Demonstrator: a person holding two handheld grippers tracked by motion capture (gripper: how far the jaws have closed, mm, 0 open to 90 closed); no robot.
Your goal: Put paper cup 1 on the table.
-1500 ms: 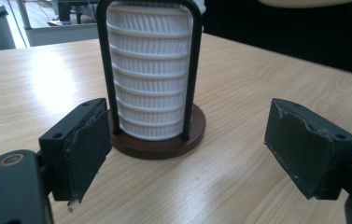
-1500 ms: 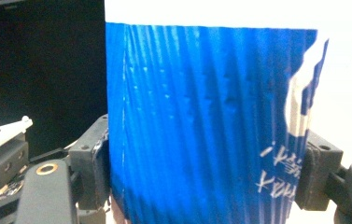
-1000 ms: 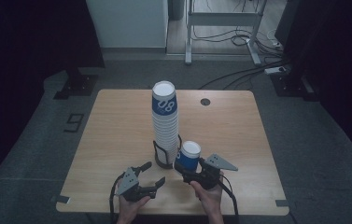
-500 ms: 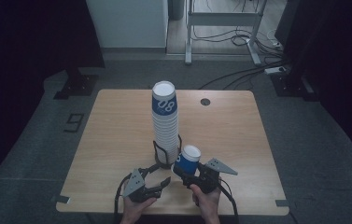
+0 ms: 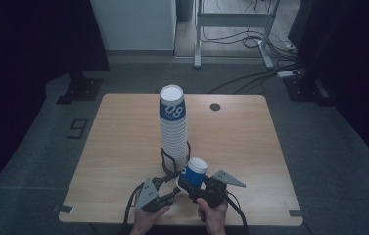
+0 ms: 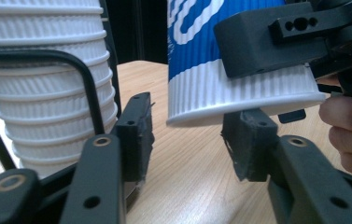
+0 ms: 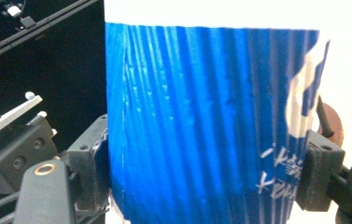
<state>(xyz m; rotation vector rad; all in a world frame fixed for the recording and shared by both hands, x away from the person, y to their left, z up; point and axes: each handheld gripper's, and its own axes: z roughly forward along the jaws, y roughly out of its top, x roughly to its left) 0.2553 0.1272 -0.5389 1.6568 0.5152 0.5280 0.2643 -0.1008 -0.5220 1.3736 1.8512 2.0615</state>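
A tall stack of blue-and-white ribbed paper cups (image 5: 172,131) stands in a black wire holder (image 5: 174,160) at the table's middle. A single blue-and-white cup (image 5: 193,171) is lifted and tilted just right of the stack's base, with my right gripper (image 5: 190,182) shut on it. In the right gripper view the cup (image 7: 206,121) sits between both pads of that gripper (image 7: 206,177). My left gripper (image 5: 169,189) is open beside it. In the left gripper view that gripper (image 6: 190,140) stands with its jaws spread just under the cup's (image 6: 229,79) bottom rim, the stack (image 6: 47,88) at left.
The wooden table (image 5: 123,147) has a small dark grommet hole (image 5: 215,106) at the far right. Both hands are at the near edge. Cables and a metal frame (image 5: 231,29) lie on the floor beyond the table. A floor marker (image 5: 78,128) lies left.
The right gripper has brought the cup nearer and slightly left, tilting it. The left gripper has moved right, up to the cup's base.
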